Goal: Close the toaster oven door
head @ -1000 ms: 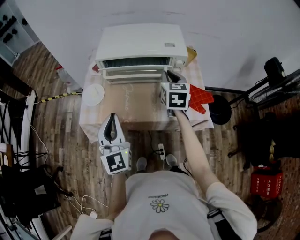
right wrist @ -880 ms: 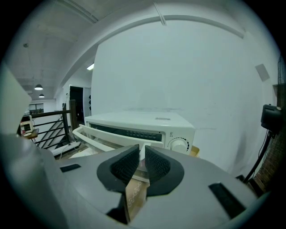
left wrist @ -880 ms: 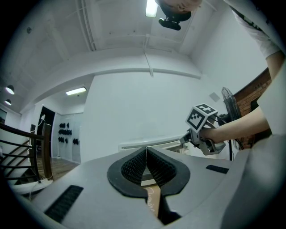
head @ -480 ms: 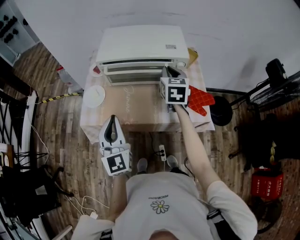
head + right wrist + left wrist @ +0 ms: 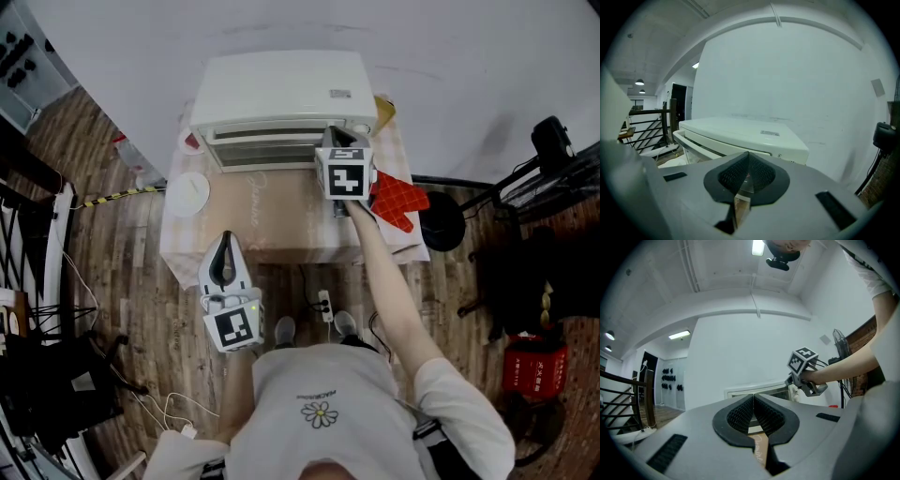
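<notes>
At the far edge of the table (image 5: 281, 214), the white boxy metal toaster oven (image 5: 281, 89) holds its stiff hinged door (image 5: 267, 148) nearly upright, and it should push shut lightly by the top rail, near the right hand-held gripper (image 5: 748, 158), whose jaws have just closed on nothing, while the left hand-held gripper (image 5: 224, 240) is likewise pinched together empty.

The oven (image 5: 281, 98) stands at the table's (image 5: 281, 223) far edge. A plate (image 5: 187, 190) lies left on the table, a mitt (image 5: 398, 199) right. The right gripper (image 5: 333, 140) is at the oven's front right corner, the left gripper (image 5: 223, 236) over the table's near left edge.
</notes>
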A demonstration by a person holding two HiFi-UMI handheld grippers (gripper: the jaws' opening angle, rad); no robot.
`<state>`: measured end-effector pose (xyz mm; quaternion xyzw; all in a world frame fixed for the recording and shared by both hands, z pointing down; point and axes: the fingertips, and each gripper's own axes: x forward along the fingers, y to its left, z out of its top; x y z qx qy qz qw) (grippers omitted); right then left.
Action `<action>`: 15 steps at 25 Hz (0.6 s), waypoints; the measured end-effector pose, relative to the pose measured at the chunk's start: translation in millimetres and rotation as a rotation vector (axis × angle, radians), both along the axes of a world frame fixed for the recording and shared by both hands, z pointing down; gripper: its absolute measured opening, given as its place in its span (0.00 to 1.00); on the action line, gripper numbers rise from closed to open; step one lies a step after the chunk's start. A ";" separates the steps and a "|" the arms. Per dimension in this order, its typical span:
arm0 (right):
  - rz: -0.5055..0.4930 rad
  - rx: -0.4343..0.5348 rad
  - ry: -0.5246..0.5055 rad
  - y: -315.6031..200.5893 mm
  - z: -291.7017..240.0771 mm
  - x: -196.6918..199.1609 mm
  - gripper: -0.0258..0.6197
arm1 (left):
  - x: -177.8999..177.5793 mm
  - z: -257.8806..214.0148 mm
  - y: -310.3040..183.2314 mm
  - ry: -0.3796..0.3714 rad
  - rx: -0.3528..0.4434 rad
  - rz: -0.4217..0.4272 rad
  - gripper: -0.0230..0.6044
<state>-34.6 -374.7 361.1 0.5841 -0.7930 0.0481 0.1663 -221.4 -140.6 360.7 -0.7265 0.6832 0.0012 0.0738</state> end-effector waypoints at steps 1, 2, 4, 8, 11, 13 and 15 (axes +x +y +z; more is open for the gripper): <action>0.000 -0.004 -0.002 -0.2 0.1 0.4 0.05 | -0.5 1.3 0.1 -0.008 0.000 0.001 0.06; 0.000 -0.008 -0.001 -0.2 -0.2 0.7 0.05 | -0.8 2.7 0.4 -0.019 0.000 0.004 0.06; 0.002 -0.008 0.003 0.0 -1.5 0.5 0.05 | -0.1 2.0 1.0 -0.018 0.002 0.006 0.06; 0.003 -0.005 -0.005 0.8 -1.8 -0.1 0.05 | 3.9 -2.0 2.6 -0.003 0.005 0.005 0.06; -0.017 0.008 0.004 0.6 -3.7 -0.9 0.05 | 4.2 -6.9 5.2 0.001 0.020 0.002 0.06; -0.018 0.045 0.013 2.6 -12.2 1.1 0.06 | 3.1 -12.4 8.0 0.001 0.029 -0.003 0.06; -0.020 0.116 -0.003 9.4 -34.2 0.5 0.06 | -0.4 -18.3 10.4 -0.008 0.037 -0.011 0.06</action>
